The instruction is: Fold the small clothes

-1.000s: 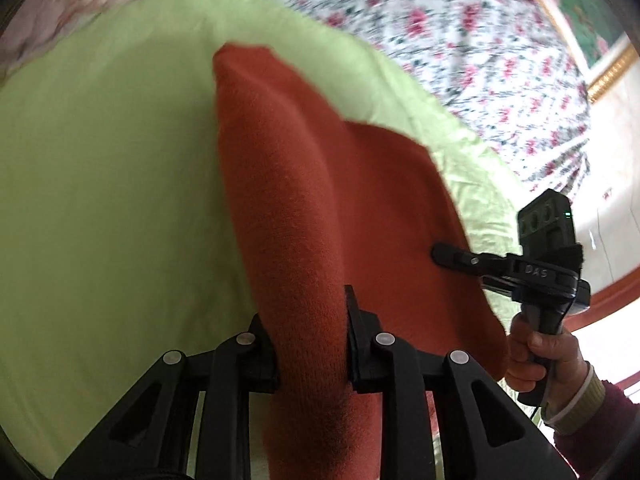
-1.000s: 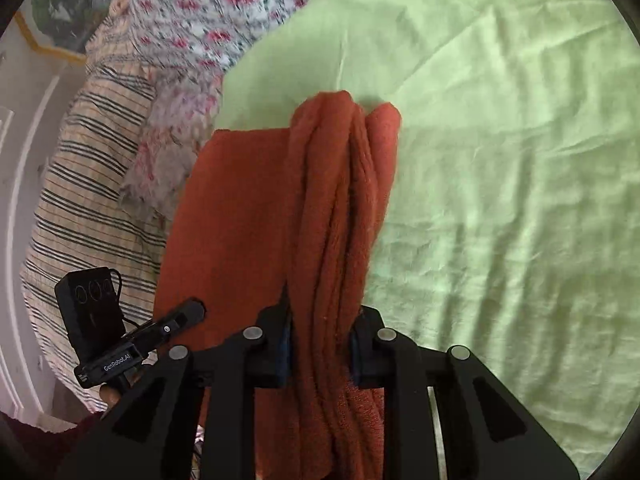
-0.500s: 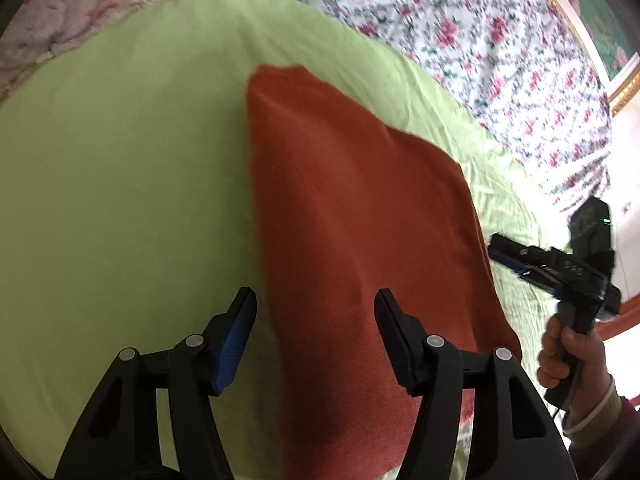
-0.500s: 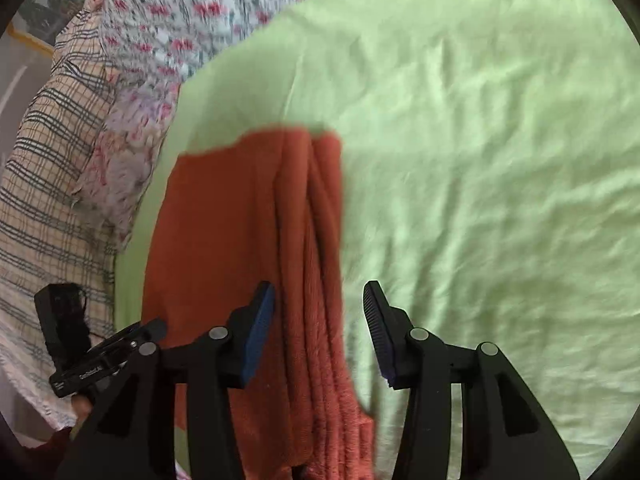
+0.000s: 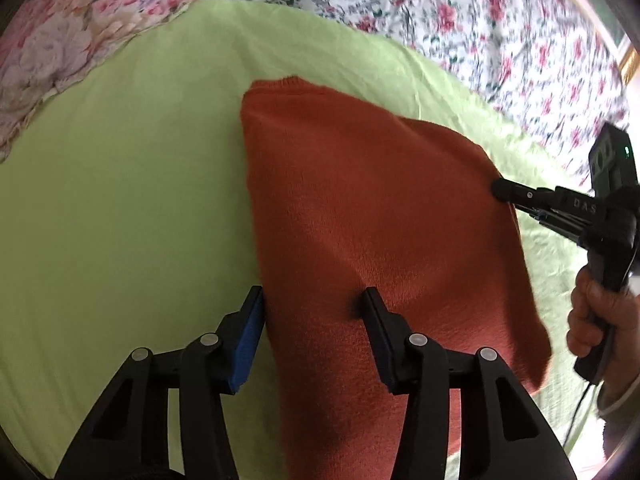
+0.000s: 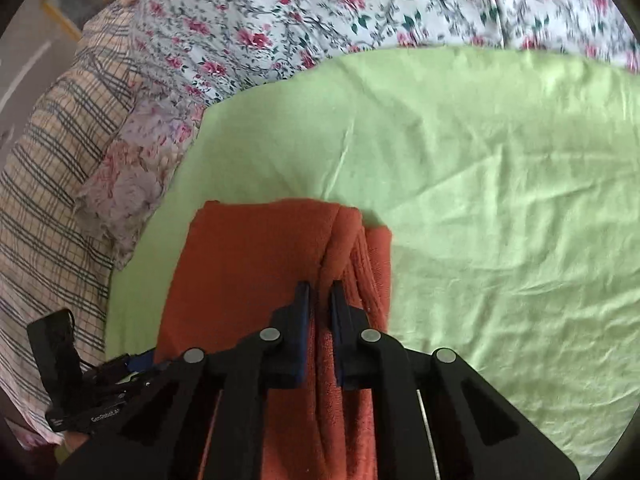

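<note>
Rust-orange knit garment [image 5: 372, 220] lies folded on the green sheet [image 5: 120, 200], its edge now between the left gripper [image 5: 314, 300]'s 2 spread fingers after release, while the right gripper [image 6: 319, 292], open 0.5 s ago, pinches a ridge again, suggesting another fold.

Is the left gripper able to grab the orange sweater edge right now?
Probably yes: the left gripper is open, its jaws already straddle the orange sweater edge, and nothing lies between them.
</note>
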Tool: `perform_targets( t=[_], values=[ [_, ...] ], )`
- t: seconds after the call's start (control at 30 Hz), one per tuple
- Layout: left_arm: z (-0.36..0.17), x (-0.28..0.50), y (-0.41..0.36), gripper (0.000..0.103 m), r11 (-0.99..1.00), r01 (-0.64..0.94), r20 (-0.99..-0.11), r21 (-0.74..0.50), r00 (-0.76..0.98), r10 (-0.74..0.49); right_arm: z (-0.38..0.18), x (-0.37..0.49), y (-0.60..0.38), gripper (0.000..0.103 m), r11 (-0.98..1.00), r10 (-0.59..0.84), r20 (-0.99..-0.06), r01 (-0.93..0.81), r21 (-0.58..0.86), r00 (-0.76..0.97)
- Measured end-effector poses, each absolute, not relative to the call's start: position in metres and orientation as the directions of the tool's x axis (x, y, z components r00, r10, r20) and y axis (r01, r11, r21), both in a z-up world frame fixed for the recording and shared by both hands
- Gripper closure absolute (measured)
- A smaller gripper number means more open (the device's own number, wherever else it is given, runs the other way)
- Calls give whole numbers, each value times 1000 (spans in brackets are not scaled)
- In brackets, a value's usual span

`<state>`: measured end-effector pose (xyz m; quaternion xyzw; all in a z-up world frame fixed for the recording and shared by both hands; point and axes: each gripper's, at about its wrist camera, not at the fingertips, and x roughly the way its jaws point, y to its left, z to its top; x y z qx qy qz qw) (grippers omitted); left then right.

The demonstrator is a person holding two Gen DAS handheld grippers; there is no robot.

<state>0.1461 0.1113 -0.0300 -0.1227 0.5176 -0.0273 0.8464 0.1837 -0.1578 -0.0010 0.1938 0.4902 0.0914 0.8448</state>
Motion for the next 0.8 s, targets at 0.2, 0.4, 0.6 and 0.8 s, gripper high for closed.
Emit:
perform_targets(
  t=[0.2, 0.4, 0.6, 0.8],
  values=[
    [-39, 150, 111, 54, 964, -92, -879, -248, 440, -184, -46, 193, -168, 93, 920, 302, -855, 105, 377, 422],
    [-21, 120, 112, 56, 972, -45, -873, -232, 450, -188, -24, 180, -166, 89, 907, 332, -834, 94, 410, 440],
    [-12, 59, 98, 54, 977, 60, -870, -204, 447, -209, 9, 115, -170, 56, 881, 388, -800, 71, 468, 458],
    [-29, 20, 80, 51, 979, 100, -885, -180, 419, -206, -4, 54, -157, 56, 888, 399, -834, 66, 455, 382]
  ],
)
